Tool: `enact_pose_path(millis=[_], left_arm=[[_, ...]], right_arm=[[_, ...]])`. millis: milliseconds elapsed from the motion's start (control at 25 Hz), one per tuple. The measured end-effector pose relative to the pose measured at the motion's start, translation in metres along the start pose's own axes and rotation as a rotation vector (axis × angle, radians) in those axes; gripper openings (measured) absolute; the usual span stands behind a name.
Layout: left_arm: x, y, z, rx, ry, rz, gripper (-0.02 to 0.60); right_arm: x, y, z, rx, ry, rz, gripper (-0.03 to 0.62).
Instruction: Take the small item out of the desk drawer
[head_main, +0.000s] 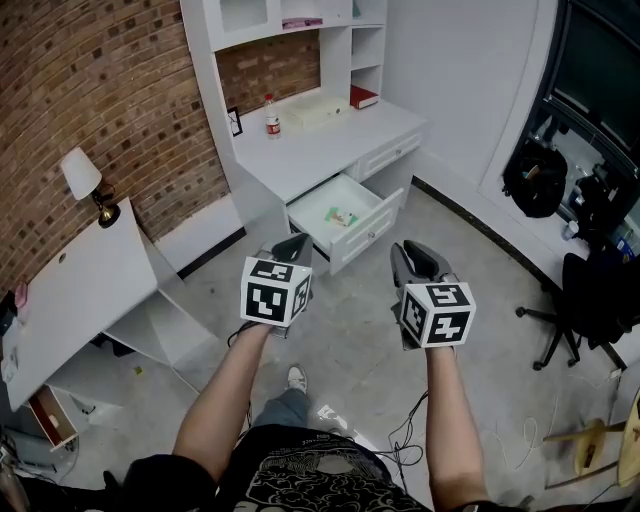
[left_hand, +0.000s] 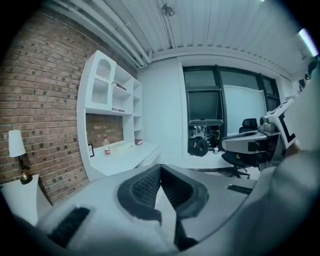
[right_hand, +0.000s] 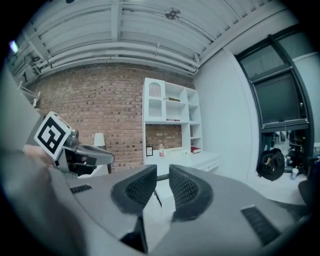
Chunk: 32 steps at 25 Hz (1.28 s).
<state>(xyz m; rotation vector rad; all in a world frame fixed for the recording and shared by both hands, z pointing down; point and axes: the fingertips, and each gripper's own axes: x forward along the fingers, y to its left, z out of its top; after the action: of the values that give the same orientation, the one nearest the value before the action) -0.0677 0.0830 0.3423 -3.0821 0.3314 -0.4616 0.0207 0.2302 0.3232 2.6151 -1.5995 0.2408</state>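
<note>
We hold both grippers in front of us, above the grey floor (head_main: 350, 335) and well apart from the white desk (head_main: 330, 145). The left gripper (head_main: 290, 245) has its jaws closed together at the tips, and nothing is between them. The right gripper (head_main: 417, 258) has its jaws narrow, with a small gap between the pads, and this gap is empty. The two grippers are side by side and do not touch each other.

The desk drawer (head_main: 368, 232) is pulled out towards us. The small item (head_main: 343, 217), green with a bit of orange, lies inside on the drawer bottom, near the middle. It is too small for us to say what it is exactly.

On the desk top a bottle (head_main: 271, 116) with a red label stands upright near the brick wall (head_main: 110, 90). A pale flat box (head_main: 318, 110) lies beside it, and a red book (head_main: 363, 97) lies further right under the shelves. At our left a table lamp (head_main: 85, 180) stands on another white table (head_main: 80, 290).
</note>
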Motion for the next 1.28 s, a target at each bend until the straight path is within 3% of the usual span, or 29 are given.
enact_pose_path(millis=[480,680,1280], left_arm=[[0.063,0.072,0.001,-0.025,0.016,0.019,0.003],[0.100,0.114,0.008,-0.063,0.014,0.006,0.004],[0.192,0.207,0.033,-0.056,0.035,-0.050,0.003]], right_arm=[[0.089,-0.007,0.000,-0.023,0.056,0.034,0.197],[0.140,-0.010,0.005,-0.034,0.087,0.030,0.207],[0.261,-0.019,0.023,-0.032,0.158,-0.003,0.253]])
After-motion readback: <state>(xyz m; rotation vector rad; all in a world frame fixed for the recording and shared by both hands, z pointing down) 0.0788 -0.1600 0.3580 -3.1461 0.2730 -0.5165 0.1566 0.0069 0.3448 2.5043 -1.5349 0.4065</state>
